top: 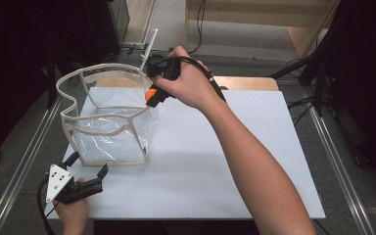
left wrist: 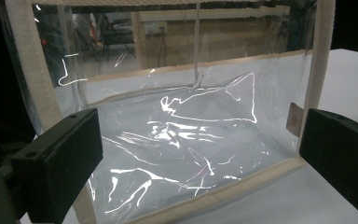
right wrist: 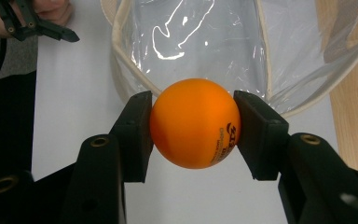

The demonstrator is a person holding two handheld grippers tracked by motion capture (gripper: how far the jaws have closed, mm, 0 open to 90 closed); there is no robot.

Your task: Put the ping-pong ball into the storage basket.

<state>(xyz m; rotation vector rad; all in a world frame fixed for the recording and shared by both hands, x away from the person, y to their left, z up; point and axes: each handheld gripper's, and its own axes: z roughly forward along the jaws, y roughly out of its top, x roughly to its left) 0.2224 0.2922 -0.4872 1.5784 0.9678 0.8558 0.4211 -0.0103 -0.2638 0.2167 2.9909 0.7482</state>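
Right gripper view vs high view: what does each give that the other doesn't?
Right gripper view alone: black print on the orange ball, and both jaws of the right tool pressed against its sides.

High view alone: the whole white table, the person's right forearm reaching across it, and the open top rim of the clear bag.

Shared: the ball in the right tool at the bag's edge, the bag's clear plastic and cream trim, and the left tool off to the side, jaws apart.
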